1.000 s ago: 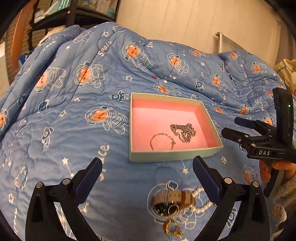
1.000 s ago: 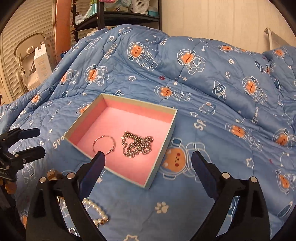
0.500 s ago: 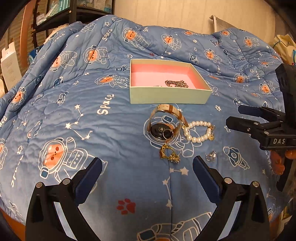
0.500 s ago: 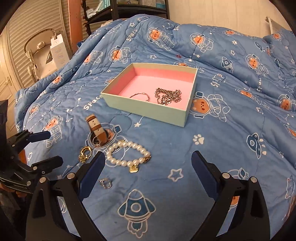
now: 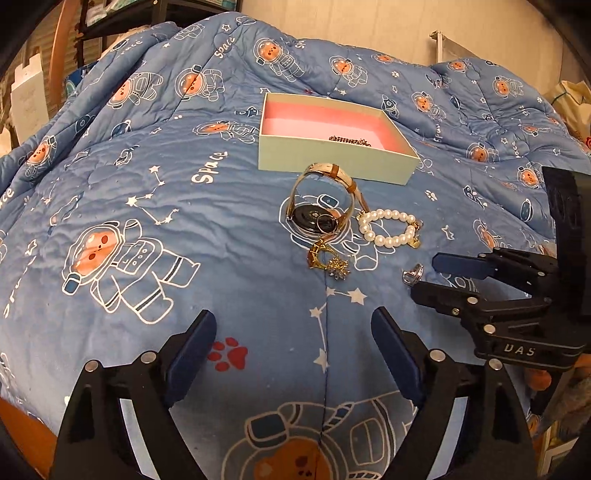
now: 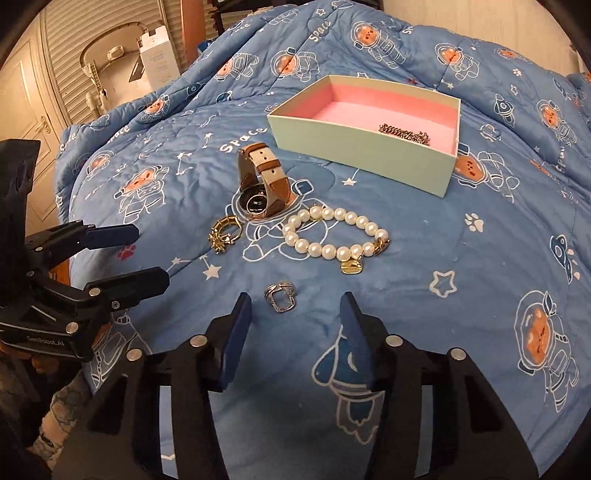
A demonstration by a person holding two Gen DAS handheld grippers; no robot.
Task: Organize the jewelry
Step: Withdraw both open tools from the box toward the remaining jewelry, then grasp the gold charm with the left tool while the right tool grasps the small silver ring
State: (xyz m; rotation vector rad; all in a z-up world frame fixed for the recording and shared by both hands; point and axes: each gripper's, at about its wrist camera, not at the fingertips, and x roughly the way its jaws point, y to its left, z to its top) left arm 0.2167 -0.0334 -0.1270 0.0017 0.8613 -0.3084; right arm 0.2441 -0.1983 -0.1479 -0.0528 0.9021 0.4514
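A pale green box with pink lining (image 5: 332,162) (image 6: 354,147) lies on the blue quilt and holds a chain (image 6: 404,133). In front of it lie a watch with a brown strap (image 5: 321,206) (image 6: 260,181), a pearl bracelet (image 5: 388,229) (image 6: 332,236), a gold ring (image 5: 325,258) (image 6: 223,234) and a silver ring (image 5: 412,274) (image 6: 280,297). My right gripper (image 6: 293,314) (image 5: 424,273) is open, its fingers on either side of the silver ring, just short of it. My left gripper (image 5: 293,325) (image 6: 147,254) is open and empty, nearer than the gold ring.
The blue astronaut quilt (image 5: 147,221) covers the bed and rises in folds behind the box. A shelf unit (image 5: 147,14) and a white carton (image 6: 157,59) stand beyond the bed's far left. The bed's wooden edge (image 5: 18,432) shows at lower left.
Both grippers have pulled back from the box toward the loose jewelry. The right gripper has dropped close to the silver ring and its jaws have narrowed. Nothing has been picked up.
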